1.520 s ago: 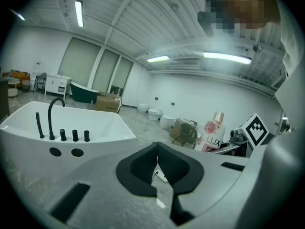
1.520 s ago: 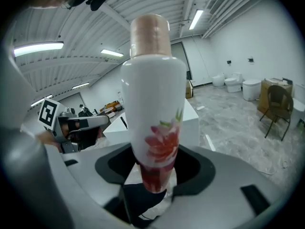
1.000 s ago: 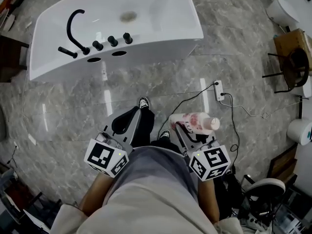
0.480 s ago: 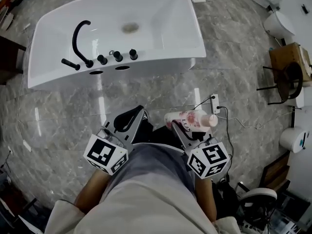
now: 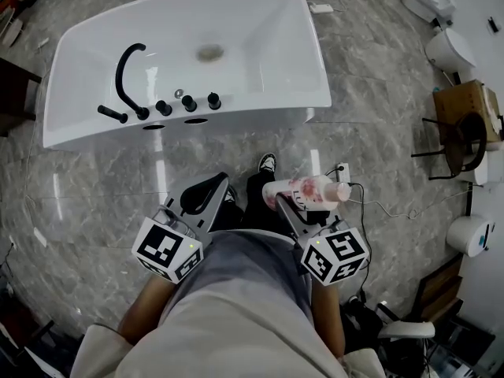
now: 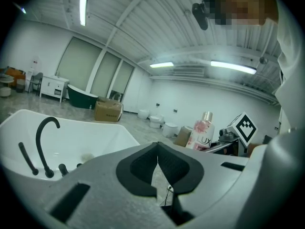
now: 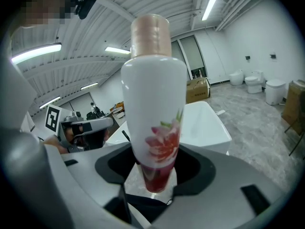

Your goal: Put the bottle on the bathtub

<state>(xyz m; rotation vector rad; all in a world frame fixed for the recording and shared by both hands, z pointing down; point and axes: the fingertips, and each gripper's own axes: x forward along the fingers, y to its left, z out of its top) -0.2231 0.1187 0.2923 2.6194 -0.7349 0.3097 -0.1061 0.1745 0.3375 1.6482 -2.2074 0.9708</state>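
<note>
Right gripper (image 7: 152,175) clamped on base of Lux body-wash bottle (image 5: 309,191), held sideways over the marble floor (image 5: 394,116), well short of the bathtub (image 5: 94,128). Left gripper (image 6: 157,161) empty, pads seemingly touching. Black faucet (image 5: 126,65) on the tub's near rim.

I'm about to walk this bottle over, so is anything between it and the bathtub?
Nothing visible. Only bare floor lies between the bottle and the bathtub; the power strip and cable lie off to the right.
</note>
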